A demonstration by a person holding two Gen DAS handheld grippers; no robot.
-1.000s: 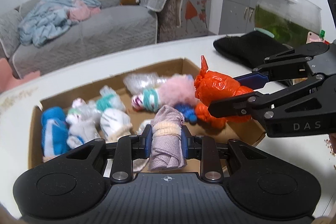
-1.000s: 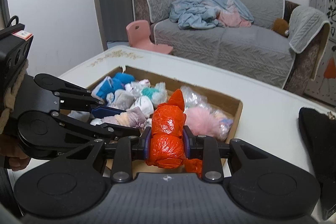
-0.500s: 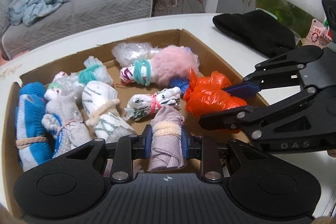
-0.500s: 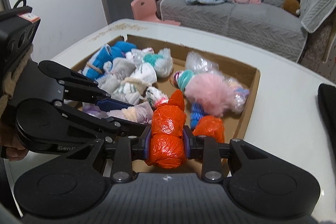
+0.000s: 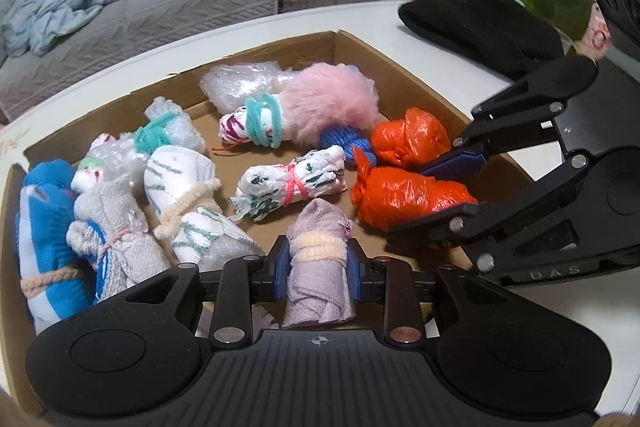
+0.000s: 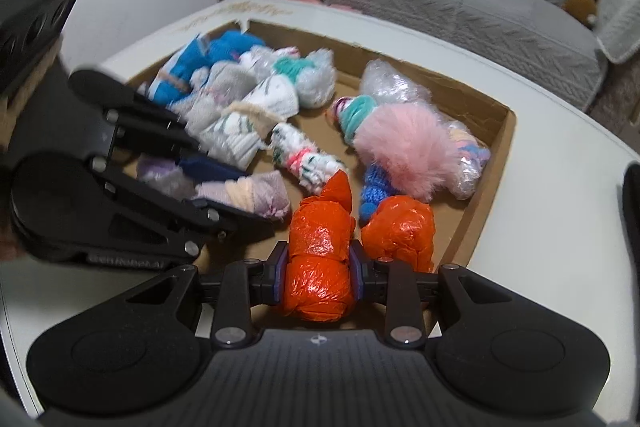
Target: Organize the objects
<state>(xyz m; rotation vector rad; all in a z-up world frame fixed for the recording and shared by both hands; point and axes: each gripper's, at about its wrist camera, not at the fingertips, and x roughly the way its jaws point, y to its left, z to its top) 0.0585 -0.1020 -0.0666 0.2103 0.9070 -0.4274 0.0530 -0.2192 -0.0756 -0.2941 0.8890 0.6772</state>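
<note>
Left tongs (image 5: 318,267) easing apart around lilac roll (image 5: 318,267), right tongs (image 6: 318,273) pinching orange bundle (image 6: 318,267); risk: rolling into crowded box (image 5: 420,79) neighbours.

Both tools matte black plastic: ribbed housing, two round discs, silver screws on linkage arms, blue pads. Right tool (image 5: 452,183) marked "DAS" (left tool (image 6: 208,183) lettering blurred).

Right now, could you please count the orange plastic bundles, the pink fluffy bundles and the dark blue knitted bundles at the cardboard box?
Orange plastic bundles: 2 (one lying loose, one in the right gripper)
Pink fluffy bundles: 1
Dark blue knitted bundles: 1
Total: 4
</note>
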